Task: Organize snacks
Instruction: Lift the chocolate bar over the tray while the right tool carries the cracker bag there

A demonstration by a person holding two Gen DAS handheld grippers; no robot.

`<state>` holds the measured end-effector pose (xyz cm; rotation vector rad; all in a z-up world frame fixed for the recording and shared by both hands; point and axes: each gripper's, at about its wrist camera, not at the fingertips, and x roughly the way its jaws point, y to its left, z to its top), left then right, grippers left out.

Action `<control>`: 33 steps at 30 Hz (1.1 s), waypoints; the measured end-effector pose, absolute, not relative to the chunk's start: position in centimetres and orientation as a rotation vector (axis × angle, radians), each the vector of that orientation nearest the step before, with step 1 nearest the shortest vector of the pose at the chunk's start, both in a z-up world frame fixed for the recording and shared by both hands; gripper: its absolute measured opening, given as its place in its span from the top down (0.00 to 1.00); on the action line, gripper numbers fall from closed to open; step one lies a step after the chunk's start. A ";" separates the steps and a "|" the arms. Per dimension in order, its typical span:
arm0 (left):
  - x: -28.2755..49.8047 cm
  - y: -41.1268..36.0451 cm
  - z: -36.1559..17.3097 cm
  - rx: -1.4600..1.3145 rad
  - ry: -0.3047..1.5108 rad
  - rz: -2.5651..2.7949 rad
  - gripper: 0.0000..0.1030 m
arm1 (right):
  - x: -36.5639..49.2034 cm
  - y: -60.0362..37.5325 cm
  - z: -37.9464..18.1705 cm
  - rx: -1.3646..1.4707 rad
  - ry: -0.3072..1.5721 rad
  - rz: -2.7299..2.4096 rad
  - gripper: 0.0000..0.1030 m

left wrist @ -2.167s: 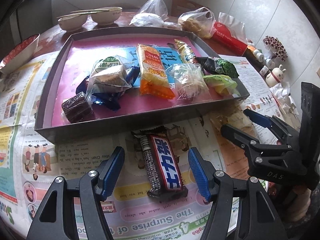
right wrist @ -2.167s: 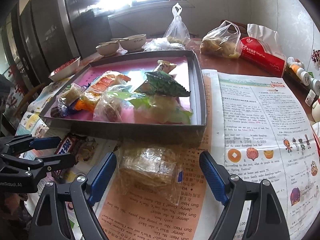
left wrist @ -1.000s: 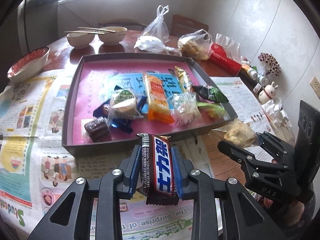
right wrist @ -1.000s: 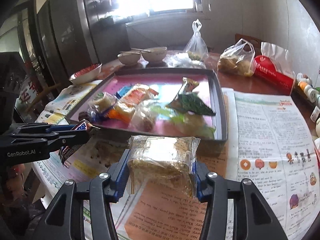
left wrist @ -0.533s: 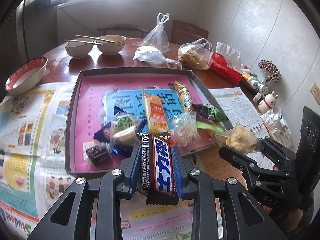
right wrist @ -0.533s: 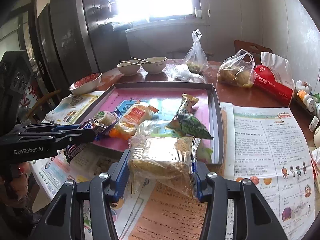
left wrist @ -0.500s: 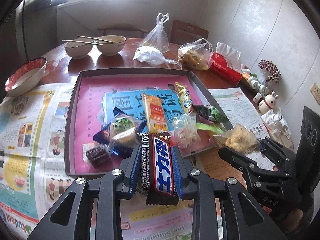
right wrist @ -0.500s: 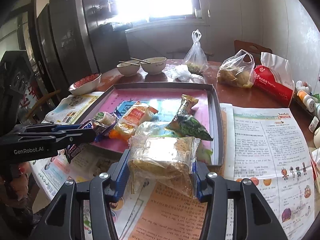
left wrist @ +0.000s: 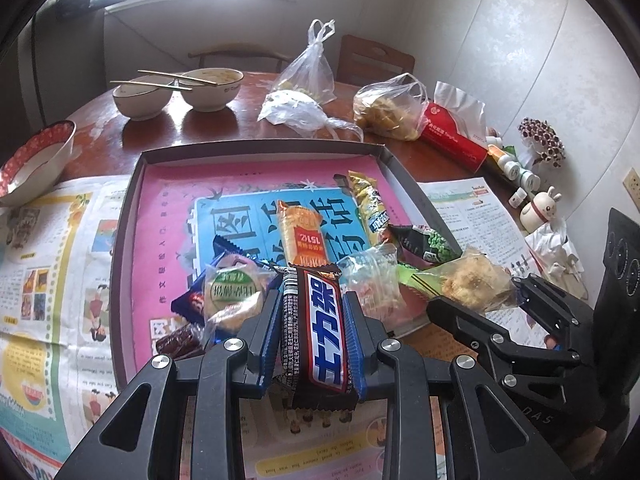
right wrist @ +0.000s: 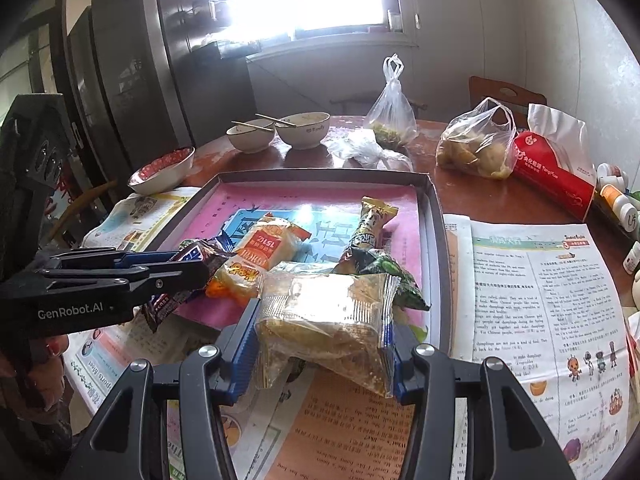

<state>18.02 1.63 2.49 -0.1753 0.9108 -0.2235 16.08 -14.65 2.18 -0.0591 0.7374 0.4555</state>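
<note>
1. Left gripper: jaws clamped on chocolate bar, dark wrapper w/ blue-white lettering; bar held lengthwise between the blue pads, above near edge of tray.
2. Right gripper: jaws clamped on clear snack pack, pale crumbly contents; pack held above tray's near-right corner and the newspaper.
3. Tray: shallow, dark rim, pink-and-blue printed liner; sits on newspaper spread over wooden table.
4. In tray, left-wrist view: orange cracker pack near centre; round pastry w/ green label at near left, lying on a blue wrapper; dark brown sweet by near rim; clear bagged snack just right of the bar; yellow-patterned long pack by right wall; dark green pea pack at right rim.
5. Table beyond tray: two white bowls w/ chopsticks across; red-patterned bowl at left; knotted plastic bags; bag of yellowish food; red tissue pack.
6. Far right by wall: small bottles, rabbit figurine.
7. Right-wrist view: left gripper seen side-on at left, bar's end sticking out of jaws; a hand partly seen under it.
</note>
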 end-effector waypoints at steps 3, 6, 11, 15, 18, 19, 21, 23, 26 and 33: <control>18.5 1.5 2.3 -0.174 0.916 -0.228 0.70 | 16.5 -14.6 2.0 -0.057 0.746 0.454 0.49; 18.9 1.4 2.1 -0.174 0.921 -0.231 0.70 | 16.8 -14.6 1.8 -0.057 0.754 0.451 0.49; 19.3 1.4 1.8 -0.176 0.929 -0.230 0.70 | 17.2 -14.6 1.6 -0.055 0.759 0.452 0.49; 19.6 1.3 1.7 -0.175 0.932 -0.229 0.70 | 17.5 -14.5 1.6 -0.057 0.759 0.454 0.49; 19.7 1.3 1.7 -0.175 0.935 -0.227 0.70 | 17.7 -14.5 1.6 -0.056 0.760 0.454 0.49; 19.8 1.3 1.6 -0.175 0.936 -0.226 0.70 | 17.7 -14.4 1.6 -0.055 0.760 0.454 0.49; 19.9 1.3 1.6 -0.176 0.937 -0.225 0.70 | 17.8 -14.4 1.6 -0.054 0.763 0.454 0.49; 19.9 1.3 1.7 -0.176 0.937 -0.223 0.70 | 17.9 -14.4 1.6 -0.054 0.763 0.453 0.49; 20.0 1.5 1.6 -0.180 0.937 -0.220 0.70 | 18.1 -14.3 1.7 -0.053 0.762 0.453 0.49; 20.1 1.7 1.6 -0.188 0.939 -0.215 0.70 | 18.6 -13.9 1.6 -0.058 0.766 0.454 0.49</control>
